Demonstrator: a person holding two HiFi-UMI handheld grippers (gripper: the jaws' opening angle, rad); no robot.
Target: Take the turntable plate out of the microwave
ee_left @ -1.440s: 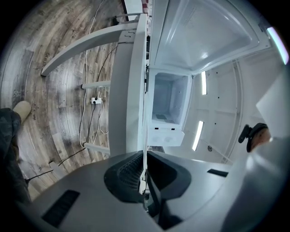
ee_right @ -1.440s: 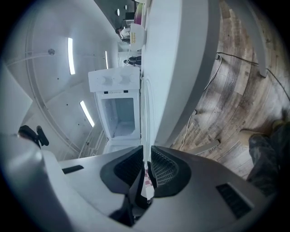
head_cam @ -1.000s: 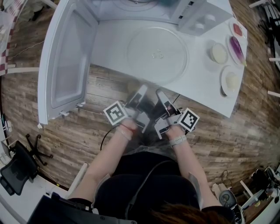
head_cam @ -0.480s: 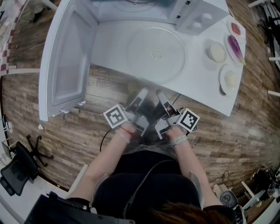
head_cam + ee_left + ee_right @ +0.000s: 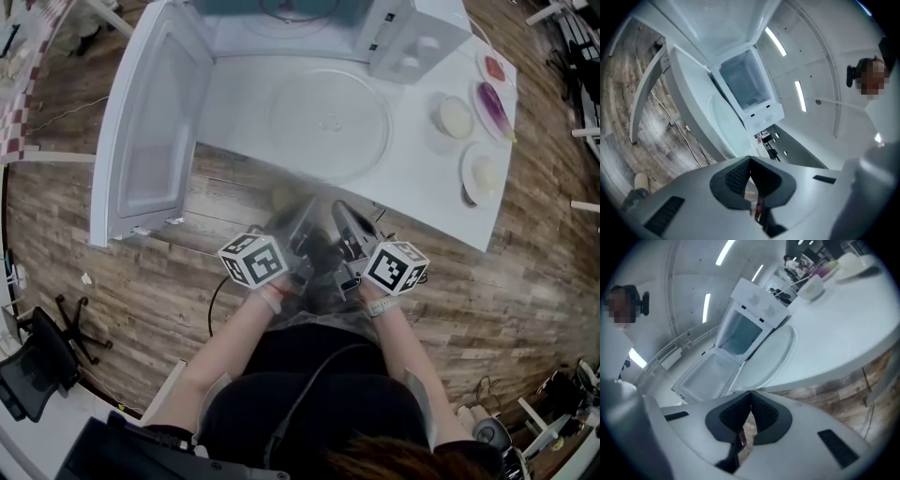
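Where it lies on table [image 5: 417, 183], turntable plate [image 5: 328, 122]: round, transp. glass.

The microwave [image 5: 412, 42], its door [image 5: 150, 131] and the counter [image 5: 441, 202] are white; the turntable plate [image 5: 328, 120] is clear glass, faintly grey against the counter. The floor [image 5: 141, 281] shows brown wood-grain planks. The left gripper [image 5: 750, 161] and right gripper [image 5: 750, 394] are pale grey with black ribbed pads, and each marker cube [image 5: 253, 260] carries black squares on white. The cream dish [image 5: 456, 117], purple dish [image 5: 494, 98] and red dish [image 5: 494, 67] have white rims.
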